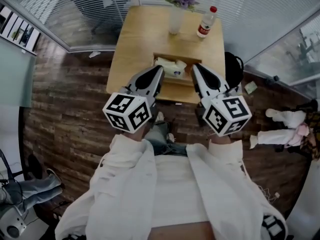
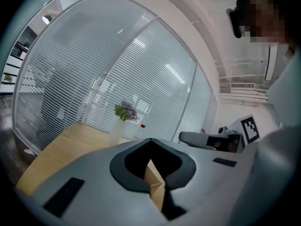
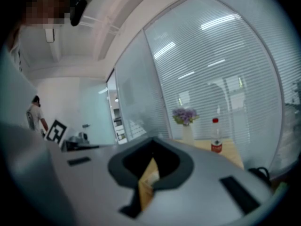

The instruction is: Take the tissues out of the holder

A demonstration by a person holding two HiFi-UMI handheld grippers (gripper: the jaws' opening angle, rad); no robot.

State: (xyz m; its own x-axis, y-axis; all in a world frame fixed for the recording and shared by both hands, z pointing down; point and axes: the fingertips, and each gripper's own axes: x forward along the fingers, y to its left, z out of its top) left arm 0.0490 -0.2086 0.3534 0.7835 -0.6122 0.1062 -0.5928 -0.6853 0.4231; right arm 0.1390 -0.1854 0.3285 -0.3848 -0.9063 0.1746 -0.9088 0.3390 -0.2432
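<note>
A white tissue pack (image 1: 172, 67) lies in a low wooden holder (image 1: 176, 56) at the near edge of the wooden table (image 1: 142, 39). My left gripper (image 1: 159, 73) points at the holder's left end and my right gripper (image 1: 195, 70) at its right end, both just short of it. Each is shut with nothing held. In the left gripper view the left gripper (image 2: 151, 143) shows only a sliver of the wooden holder (image 2: 155, 185) through the slit between its jaws. The right gripper (image 3: 153, 142) shows the same sliver of holder (image 3: 146, 185).
A white vase of purple flowers (image 1: 176, 11) and a red-capped bottle (image 1: 206, 22) stand at the table's far side. A black bag (image 1: 233, 66) sits by the right edge. Stuffed toys (image 1: 285, 129) lie on the floor at right. Glass walls with blinds surround the table.
</note>
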